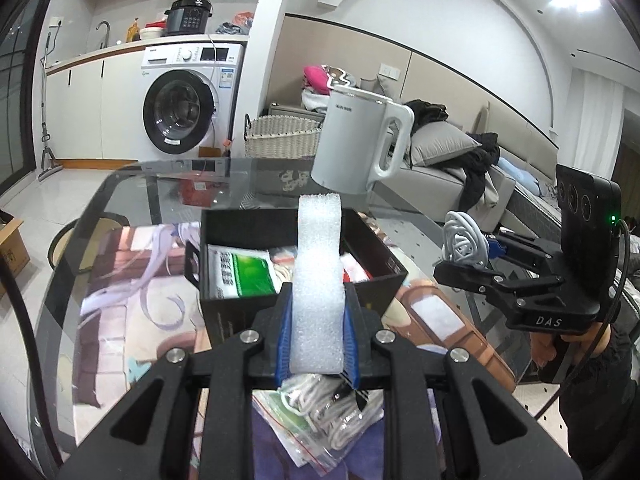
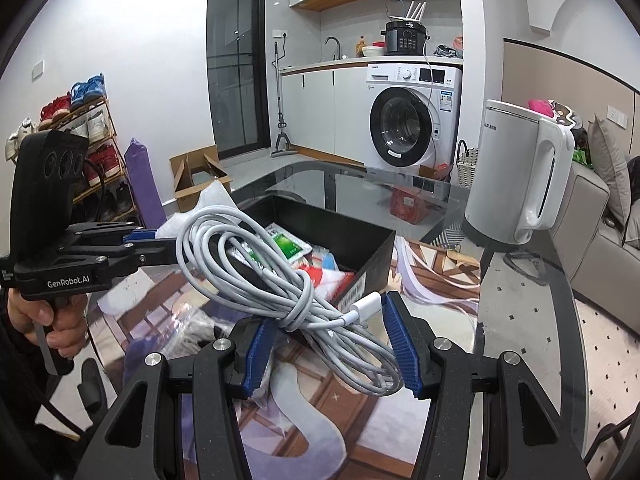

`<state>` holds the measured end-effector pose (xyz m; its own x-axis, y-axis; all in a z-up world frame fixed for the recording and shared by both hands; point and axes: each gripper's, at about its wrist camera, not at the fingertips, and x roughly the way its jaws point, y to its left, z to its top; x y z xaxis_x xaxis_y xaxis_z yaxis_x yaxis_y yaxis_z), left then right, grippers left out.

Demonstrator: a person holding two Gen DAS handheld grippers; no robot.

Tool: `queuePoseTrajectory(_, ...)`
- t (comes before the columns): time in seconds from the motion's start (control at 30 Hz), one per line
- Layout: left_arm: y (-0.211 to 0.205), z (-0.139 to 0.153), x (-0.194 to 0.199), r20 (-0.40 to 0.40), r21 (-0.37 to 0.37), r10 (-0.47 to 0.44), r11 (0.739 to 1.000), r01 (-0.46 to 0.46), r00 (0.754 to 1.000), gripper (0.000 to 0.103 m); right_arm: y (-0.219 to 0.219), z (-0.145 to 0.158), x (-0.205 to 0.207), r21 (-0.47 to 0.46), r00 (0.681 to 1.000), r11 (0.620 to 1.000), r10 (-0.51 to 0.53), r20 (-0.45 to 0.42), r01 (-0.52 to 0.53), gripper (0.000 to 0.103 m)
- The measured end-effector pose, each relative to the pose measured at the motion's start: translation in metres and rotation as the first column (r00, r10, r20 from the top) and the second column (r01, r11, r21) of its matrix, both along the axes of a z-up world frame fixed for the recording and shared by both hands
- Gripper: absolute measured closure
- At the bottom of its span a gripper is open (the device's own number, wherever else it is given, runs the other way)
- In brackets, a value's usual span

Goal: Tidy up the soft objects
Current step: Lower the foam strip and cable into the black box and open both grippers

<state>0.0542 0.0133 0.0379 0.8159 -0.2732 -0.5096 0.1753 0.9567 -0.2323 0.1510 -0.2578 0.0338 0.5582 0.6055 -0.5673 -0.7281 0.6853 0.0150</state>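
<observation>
My left gripper (image 1: 318,330) is shut on a white foam block (image 1: 319,280) that stands upright between its blue pads, just in front of an open black box (image 1: 380,276). The box holds a green-and-white packet (image 1: 244,272) and other soft packets. My right gripper (image 2: 328,344) holds a coiled white charging cable (image 2: 276,276) between its blue pads, beside the box (image 2: 360,248); in the left wrist view it (image 1: 456,264) hangs right of the box with the cable (image 1: 466,240). The left gripper (image 2: 160,246) shows at left in the right wrist view.
A white electric kettle (image 1: 360,140) stands on the glass table (image 1: 120,200) behind the box. A clear bag of white cord (image 1: 332,420) lies under my left gripper on the printed mat (image 1: 120,280). A washing machine, wicker basket and sofa stand beyond.
</observation>
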Motion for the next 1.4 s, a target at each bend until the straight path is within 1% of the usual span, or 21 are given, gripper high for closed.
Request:
queuePoseTrajectory(0.23, 0.004, 0.013, 0.017, 0.028, 0.02, 0.012, 1.0, -0.013, 1.0, 0.083, 0.02, 0.018, 0.008, 0.035, 1.0, 0.999, 0.016, 0.013, -0.016, 0.049)
queuePoseTrajectory(0.37, 0.007, 0.016, 0.027, 0.033, 0.03, 0.019, 0.999, -0.02, 0.999, 0.083, 0.034, 0.025, 0.011, 0.034, 0.999, 0.999, 0.027, 0.027, -0.028, 0.049)
queuePoseTrajectory(0.6, 0.016, 0.013, 0.038, 0.02, 0.033, 0.053, 0.998, -0.054, 0.998, 0.083, 0.056, 0.031, 0.024, 0.053, 0.999, 0.998, 0.04, 0.02, -0.041, 0.049)
queuePoseTrajectory(0.8, 0.026, 0.009, 0.042, 0.016, 0.029, 0.092, 0.995, -0.092, 0.996, 0.083, 0.07, 0.028, 0.041, 0.067, 0.999, 0.997, 0.042, 0.003, -0.042, 0.049)
queuePoseTrajectory(0.97, 0.032, 0.008, 0.044, 0.015, 0.022, 0.111, 0.994, -0.111, 0.994, 0.083, 0.089, 0.019, 0.053, 0.046, 0.999, 0.998, 0.033, -0.004, -0.033, 0.049)
queuePoseTrajectory(1.17, 0.037, 0.009, 0.044, 0.026, 0.026, 0.124, 0.992, -0.124, 0.992, 0.083, 0.108, 0.007, 0.07, -0.019, 1.0, 1.0, 0.014, 0.012, -0.013, 0.049)
queuePoseTrajectory(1.33, 0.042, 0.008, 0.046, 0.032, 0.02, 0.132, 0.991, -0.132, 0.991, 0.083, 0.12, -0.005, 0.082, -0.063, 1.0, 0.998, 0.01, 0.0, -0.01, 0.049)
queuePoseTrajectory(1.4, 0.044, 0.006, 0.047, 0.027, 0.012, 0.133, 0.991, -0.134, 0.991, 0.083, 0.126, -0.01, 0.088, -0.08, 1.0, 0.997, 0.001, 0.004, -0.001, 0.046)
